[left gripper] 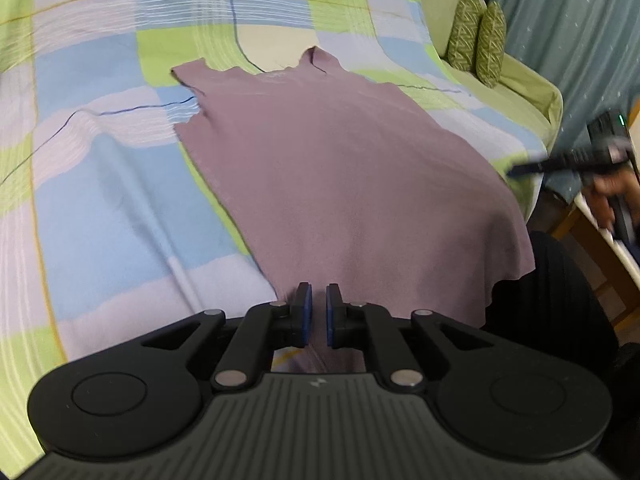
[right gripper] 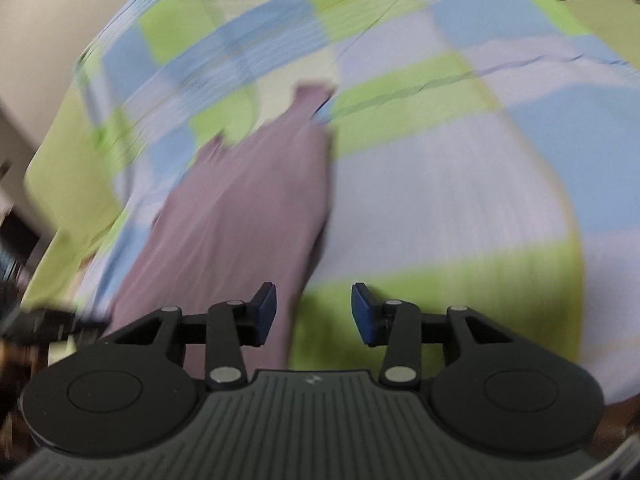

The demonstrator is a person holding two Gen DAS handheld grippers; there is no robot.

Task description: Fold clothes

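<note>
The left tongs [left gripper: 316, 314] have their blue pads drawn nearly together on the near hem of the mauve sleeveless top [left gripper: 340, 168], pinching a fold of it. The right tongs [right gripper: 313, 314] stand spread wide with nothing between them, over a green patch of the checked bedsheet [right gripper: 460, 184] just beside the top's edge. The top lies flat on the bed, straps pointing away. Farther off, two green patterned cushions [left gripper: 476, 38] stand by a teal curtain [left gripper: 568, 40].

Right wrist view blurred; garment [right gripper: 240, 208] edges perhaps smeared.
</note>
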